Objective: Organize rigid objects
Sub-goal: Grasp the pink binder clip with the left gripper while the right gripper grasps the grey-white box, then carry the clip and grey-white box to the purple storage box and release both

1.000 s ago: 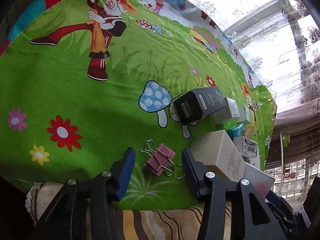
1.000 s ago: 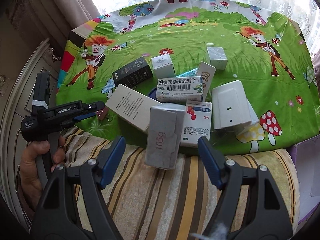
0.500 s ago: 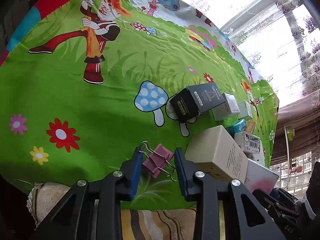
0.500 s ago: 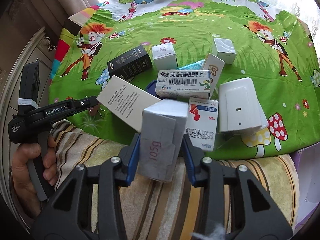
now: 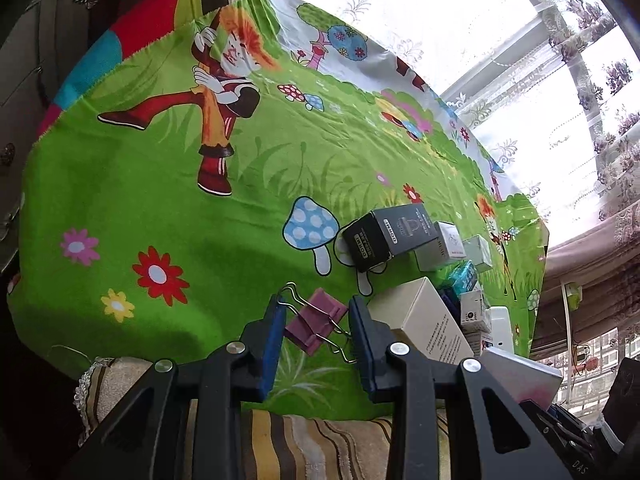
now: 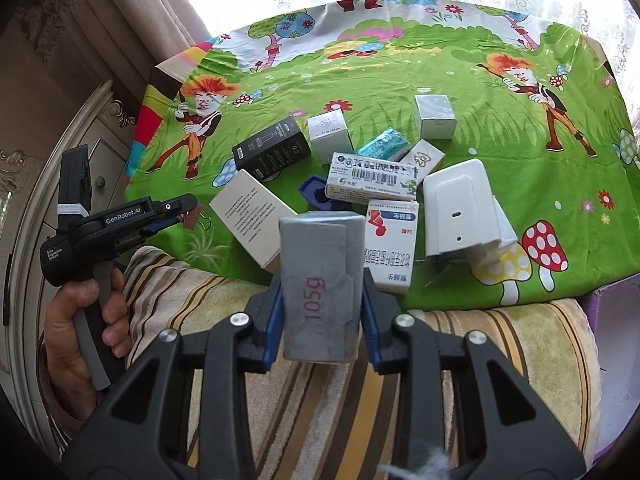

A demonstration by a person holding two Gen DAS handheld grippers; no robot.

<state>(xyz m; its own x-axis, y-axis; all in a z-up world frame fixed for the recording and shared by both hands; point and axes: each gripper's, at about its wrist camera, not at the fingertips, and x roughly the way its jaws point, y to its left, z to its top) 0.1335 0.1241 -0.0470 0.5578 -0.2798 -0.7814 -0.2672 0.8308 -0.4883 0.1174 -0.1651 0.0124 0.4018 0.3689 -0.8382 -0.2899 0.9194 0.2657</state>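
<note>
Left hand-held gripper (image 5: 316, 330) clamps the clip (image 5: 315, 325) by its sides; right hand-held gripper (image 6: 322, 308) has just closed on the grey box (image 6: 318, 288) (marked 105g) — both likely gripped for sorting.

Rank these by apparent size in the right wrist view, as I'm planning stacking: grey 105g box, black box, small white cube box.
1. grey 105g box, though nearest the camera
2. black box
3. small white cube box

Left gripper (image 5: 316, 328) clamped on purple binder clip (image 5: 314, 326) above green cloth (image 5: 160, 200); boxes (image 5: 424, 320) right.
</note>
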